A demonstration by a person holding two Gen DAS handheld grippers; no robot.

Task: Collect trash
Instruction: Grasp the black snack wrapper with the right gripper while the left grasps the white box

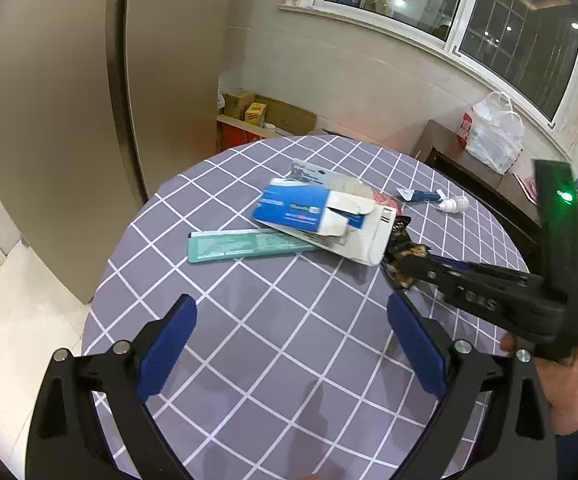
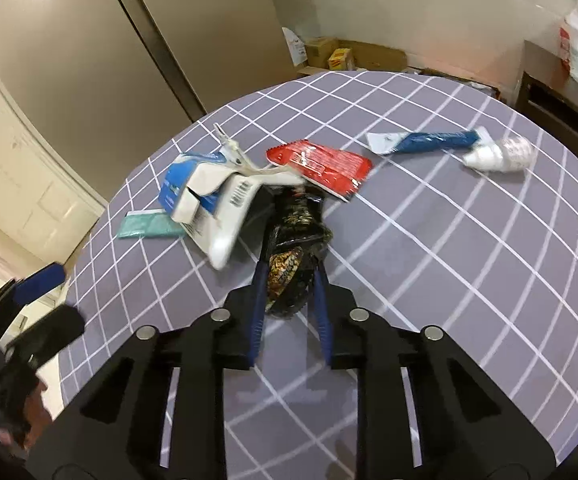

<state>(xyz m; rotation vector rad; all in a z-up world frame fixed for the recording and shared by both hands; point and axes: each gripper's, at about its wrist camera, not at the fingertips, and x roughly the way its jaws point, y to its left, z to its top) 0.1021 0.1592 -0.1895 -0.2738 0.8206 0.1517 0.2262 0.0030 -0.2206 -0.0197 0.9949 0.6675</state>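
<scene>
Bare checked tablecloth (image 1: 273,360) lies near; piled cartons (image 1: 321,220) crowd the far middle.

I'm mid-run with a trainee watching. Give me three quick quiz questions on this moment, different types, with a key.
1. True or false: the left hand-held gripper holds a piece of trash.
2. Which item sits between the pads of the right hand-held gripper? A) red wrapper B) dark crumpled wrapper C) teal packet
3. Fill in: the blue tube lies beside a small white ____ on the checked tablecloth.

Key:
1. False; its jaws stand open over bare cloth.
2. B; the pads press on it.
3. Bottle.
</scene>
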